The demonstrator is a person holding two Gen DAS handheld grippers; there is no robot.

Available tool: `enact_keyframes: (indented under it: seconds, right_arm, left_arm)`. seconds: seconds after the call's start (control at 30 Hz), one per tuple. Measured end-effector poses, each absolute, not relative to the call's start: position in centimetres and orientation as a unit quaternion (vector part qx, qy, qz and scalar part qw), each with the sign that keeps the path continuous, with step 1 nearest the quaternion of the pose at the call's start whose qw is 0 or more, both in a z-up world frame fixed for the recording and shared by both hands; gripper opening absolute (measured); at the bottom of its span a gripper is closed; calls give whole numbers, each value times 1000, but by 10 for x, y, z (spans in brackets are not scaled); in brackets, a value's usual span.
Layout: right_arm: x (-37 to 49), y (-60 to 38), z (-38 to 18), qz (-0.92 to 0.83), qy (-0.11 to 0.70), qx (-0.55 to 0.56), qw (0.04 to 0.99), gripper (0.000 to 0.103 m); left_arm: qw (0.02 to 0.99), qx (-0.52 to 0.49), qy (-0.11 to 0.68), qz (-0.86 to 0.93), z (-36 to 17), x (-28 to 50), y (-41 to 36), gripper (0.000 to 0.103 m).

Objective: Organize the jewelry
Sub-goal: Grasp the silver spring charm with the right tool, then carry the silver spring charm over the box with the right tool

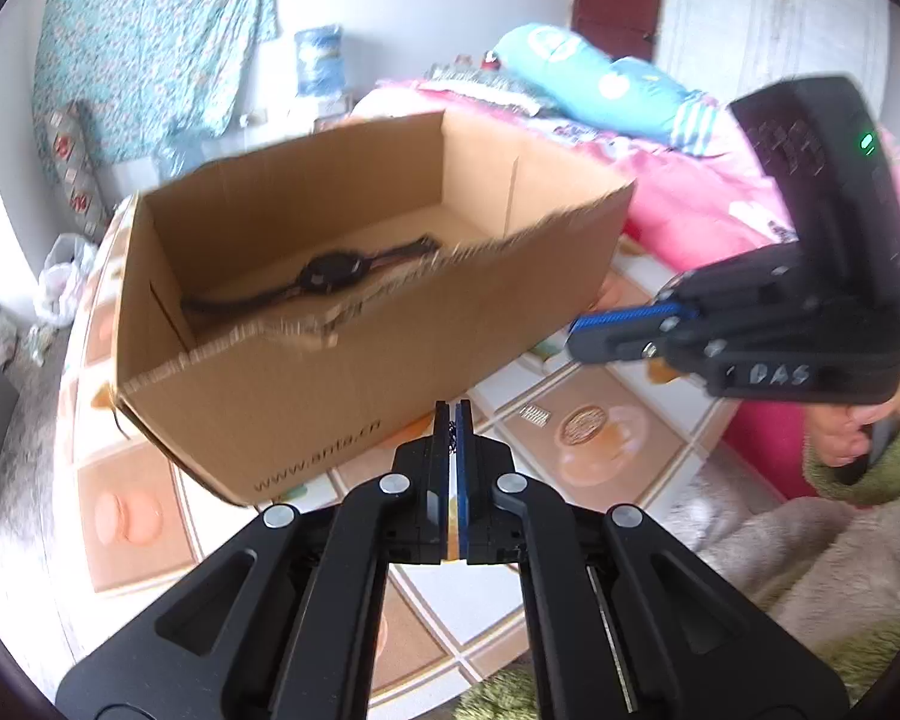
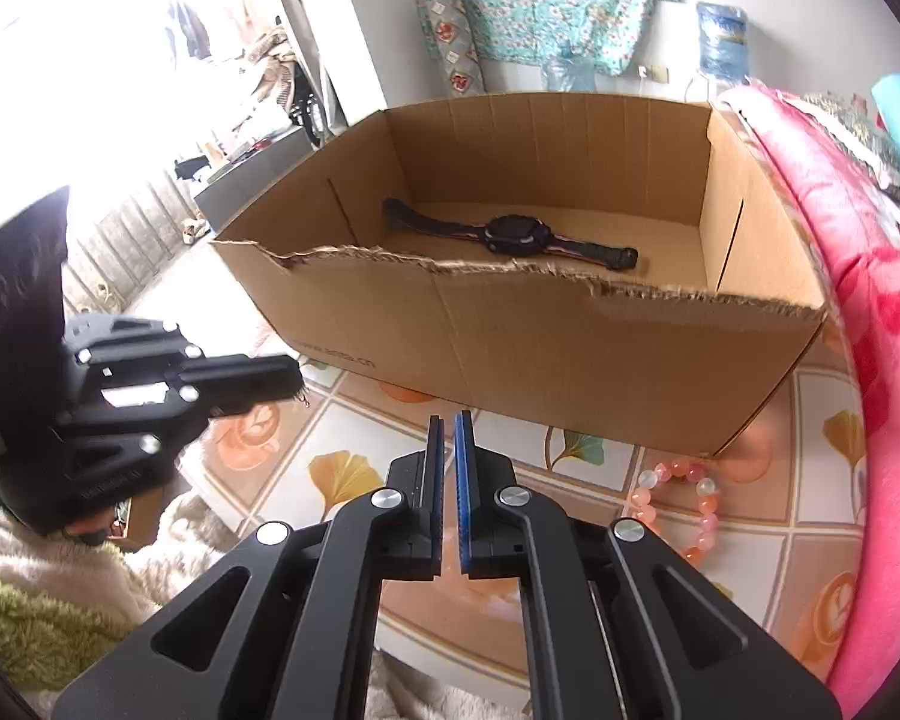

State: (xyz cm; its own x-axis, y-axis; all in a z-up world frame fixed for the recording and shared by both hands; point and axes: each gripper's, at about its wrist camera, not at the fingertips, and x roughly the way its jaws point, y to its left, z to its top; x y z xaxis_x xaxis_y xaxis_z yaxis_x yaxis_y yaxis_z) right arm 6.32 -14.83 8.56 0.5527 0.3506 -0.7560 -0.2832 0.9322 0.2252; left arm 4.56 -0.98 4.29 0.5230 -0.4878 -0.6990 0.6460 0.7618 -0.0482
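The left gripper is pinched on a thin dark chain; the right gripper is closed, empty. Beyond, a black wristwatch lies in the torn brown cardboard box. The pink bead bracelet on the table looks light and slippery: best pinched across its cord

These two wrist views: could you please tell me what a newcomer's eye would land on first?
The open cardboard box with a torn front edge fills the middle of the patterned table, and a dark wristwatch lies flat on its floor. A pink bead bracelet rests on the table just outside the box's near right corner. The left gripper is shut on a thin dark chain.
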Motion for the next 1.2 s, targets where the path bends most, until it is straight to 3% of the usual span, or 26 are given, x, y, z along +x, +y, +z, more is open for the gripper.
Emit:
enact_keyframes:
  seconds: [0.1,0.23,0.47,0.7,0.97,1.2]
  right_arm:
    - [65,-142,76,174,454,28,874,6]
    - [69,-124,54,156,478,16,864,25]
    - [74,-107,29,126,484,-40,865,24]
    - [79,-116,23,135,489,-19,862,5]
    - [80,-134,17,139,487,36,862,5]
    - [64,-147,43,142,457,50,877,5]
  left_arm:
    - [865,113,361,-329,44,44,-11,1]
    - [858,107,381,-327,33,44,-15,1]
    - [852,101,405,-317,9,41,-15,1]
    - [857,93,402,-309,5,36,-7,1]
    - [864,92,390,-306,13,40,-3,1]
    - [873,98,355,-319,42,35,6,1]
